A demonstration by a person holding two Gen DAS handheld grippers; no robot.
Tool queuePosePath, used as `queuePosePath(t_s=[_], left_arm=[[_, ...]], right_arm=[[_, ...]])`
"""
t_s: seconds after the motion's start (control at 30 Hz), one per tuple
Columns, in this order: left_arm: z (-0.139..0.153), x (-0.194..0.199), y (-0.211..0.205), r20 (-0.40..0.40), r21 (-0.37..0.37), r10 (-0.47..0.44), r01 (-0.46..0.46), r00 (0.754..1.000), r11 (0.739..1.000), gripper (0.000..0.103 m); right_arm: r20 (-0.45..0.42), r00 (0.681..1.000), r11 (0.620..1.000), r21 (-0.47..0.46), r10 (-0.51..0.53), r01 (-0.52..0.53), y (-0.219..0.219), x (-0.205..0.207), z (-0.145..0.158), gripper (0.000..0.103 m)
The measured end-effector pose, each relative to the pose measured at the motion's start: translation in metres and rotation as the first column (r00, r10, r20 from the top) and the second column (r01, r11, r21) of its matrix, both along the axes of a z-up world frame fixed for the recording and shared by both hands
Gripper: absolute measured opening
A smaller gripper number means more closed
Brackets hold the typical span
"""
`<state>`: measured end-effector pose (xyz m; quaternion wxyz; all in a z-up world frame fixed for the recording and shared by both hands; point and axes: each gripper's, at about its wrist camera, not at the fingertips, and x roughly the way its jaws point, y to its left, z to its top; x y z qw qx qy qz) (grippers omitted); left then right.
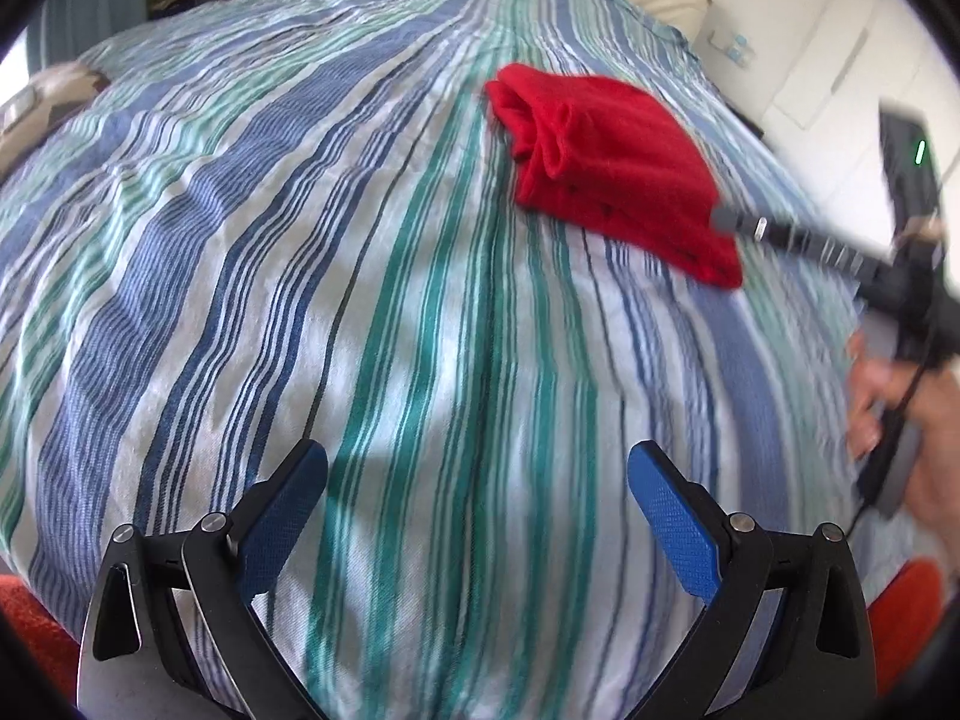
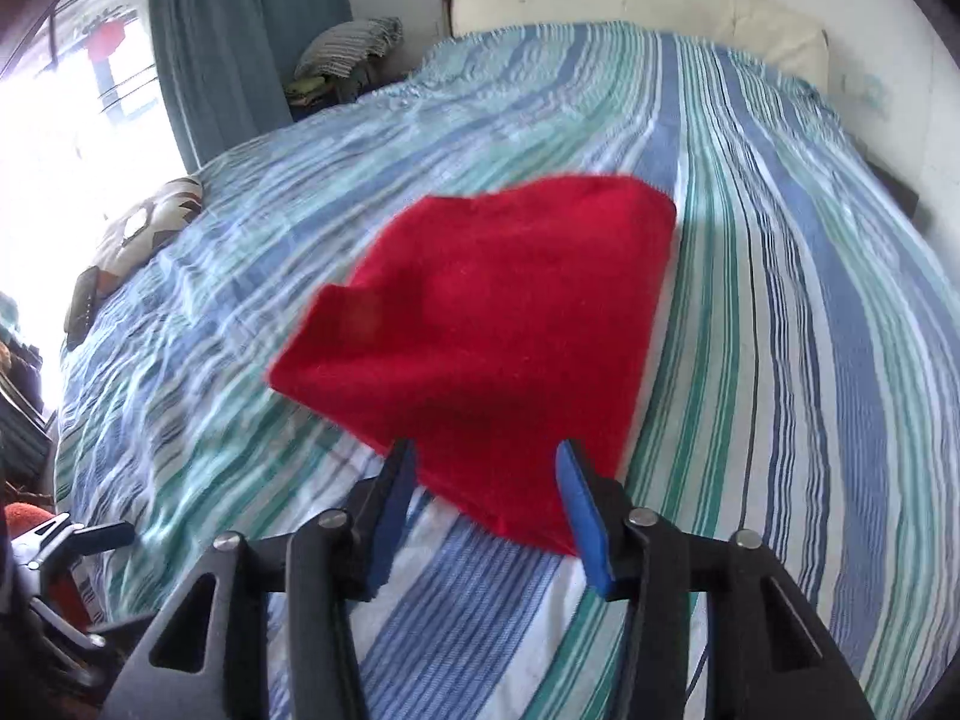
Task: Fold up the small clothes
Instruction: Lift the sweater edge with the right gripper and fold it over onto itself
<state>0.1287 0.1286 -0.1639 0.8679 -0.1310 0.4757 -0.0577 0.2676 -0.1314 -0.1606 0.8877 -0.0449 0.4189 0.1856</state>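
Red cloth (image 2: 498, 324) lies folded on the bed (image 2: 780, 360), both grippers, left (image 1: 477, 516) and right (image 2: 486, 510), spread and holding nothing; a bump from the right one could undo its fold.

We take the folded garment (image 2: 486, 324) as our landmark. It lies on the bed (image 2: 780, 360). Behind it, at the head of the bed, we see the headboard (image 2: 630, 0). Far to its left a cushion (image 2: 150, 228) lies at the bed's edge. Just before it the right claw (image 2: 486, 510) hangs, and the left claw (image 1: 477, 516) hangs before it, to its left.
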Motion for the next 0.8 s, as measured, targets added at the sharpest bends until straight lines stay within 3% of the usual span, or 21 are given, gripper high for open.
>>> queuePosePath(t_s=[0.07,0.1,0.2,0.27,0.33,0.4,0.57,0.67,0.7,0.73,0.77,0.8], left_arm=[[0.012,0.021,-0.002,0.002,-0.084,0.029,-0.029,1.0,0.996,0.101],[0.021,0.036,-0.005,0.019,-0.104,0.036,-0.033,0.999,0.994,0.1],[0.05,0.086,-0.027,0.09,-0.088,0.026,-0.018,0.996,0.996,0.101],[0.055,0.125,-0.044,0.103,-0.067,-0.018,0.025,0.995,0.997,0.101],[0.047,0.167,-0.057,0.079,-0.043,-0.071,0.074,0.994,0.996,0.101],[0.032,0.196,-0.063,0.027,-0.002,-0.081,0.081,0.996,0.997,0.101],[-0.01,0.246,-0.06,-0.118,-0.019,-0.121,0.119,0.986,0.993,0.101],[-0.023,0.258,-0.058,-0.146,-0.074,-0.144,0.134,0.979,0.988,0.103],[-0.027,0.26,-0.055,-0.15,-0.099,-0.139,0.125,0.979,0.987,0.101],[-0.031,0.259,-0.053,-0.154,-0.112,-0.136,0.119,0.979,0.986,0.096],[-0.03,0.259,-0.054,-0.154,-0.113,-0.147,0.13,0.977,0.985,0.076],[-0.027,0.259,-0.054,-0.15,-0.139,-0.163,0.142,0.975,0.98,0.044]], right_arm=[[-0.127,0.991,0.999,0.017,-0.031,0.034,-0.004,0.018,-0.027,0.053],[-0.15,0.988,0.998,0.037,-0.046,0.053,-0.01,0.021,-0.032,0.054],[-0.122,0.991,0.991,0.114,-0.048,0.062,-0.019,0.018,-0.021,0.054],[-0.101,0.994,0.983,0.169,-0.047,0.064,-0.031,0.019,-0.005,0.061],[-0.093,0.994,0.975,0.209,-0.054,0.072,-0.04,0.026,0.004,0.081],[-0.102,0.992,0.959,0.267,-0.072,0.097,-0.053,0.043,0.01,0.085],[-0.209,0.976,0.921,0.364,-0.066,0.14,-0.06,0.102,-0.011,0.085],[-0.35,0.937,0.877,0.452,0.005,0.164,-0.045,0.137,-0.05,0.084],[-0.372,0.928,0.871,0.458,0.007,0.177,-0.039,0.14,-0.058,0.073],[-0.364,0.931,0.881,0.437,-0.01,0.181,-0.032,0.142,-0.059,0.057],[-0.356,0.934,0.891,0.418,-0.017,0.176,-0.025,0.142,-0.056,0.05],[-0.347,0.938,0.895,0.412,-0.02,0.171,-0.019,0.14,-0.051,0.039]])
